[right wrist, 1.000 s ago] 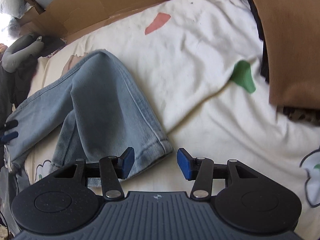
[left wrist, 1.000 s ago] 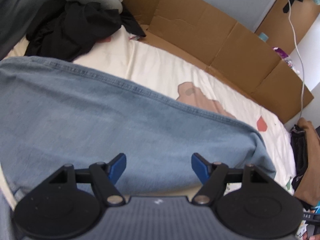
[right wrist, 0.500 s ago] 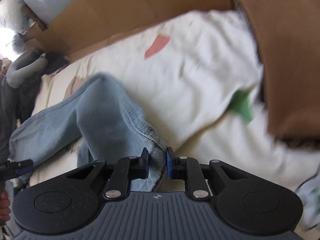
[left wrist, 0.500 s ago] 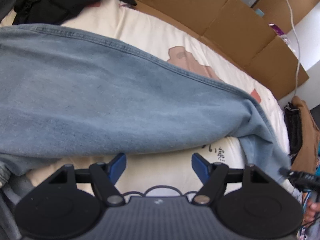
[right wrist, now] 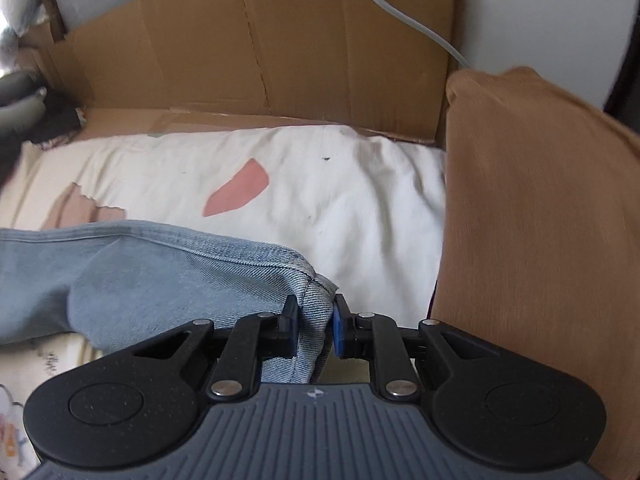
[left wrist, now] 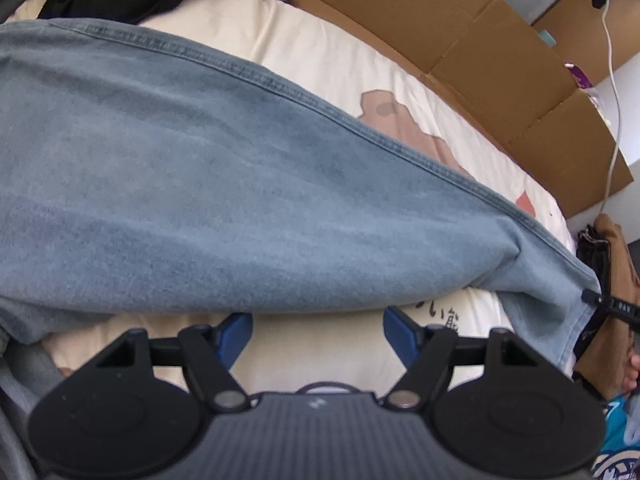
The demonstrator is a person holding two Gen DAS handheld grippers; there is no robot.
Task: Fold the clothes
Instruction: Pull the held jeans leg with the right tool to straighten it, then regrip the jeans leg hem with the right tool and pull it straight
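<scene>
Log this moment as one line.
left gripper: open, empty | right gripper: shut on jeans hem | bedsheet beneath

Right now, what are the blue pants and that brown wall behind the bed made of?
The pants look like denim: faded light blue, with a diagonal weave and stitched seams showing where the right hand-held gripper pinches the hem. The brown wall looks like plain cardboard: matte, flat panels with fold creases and torn edges.
</scene>
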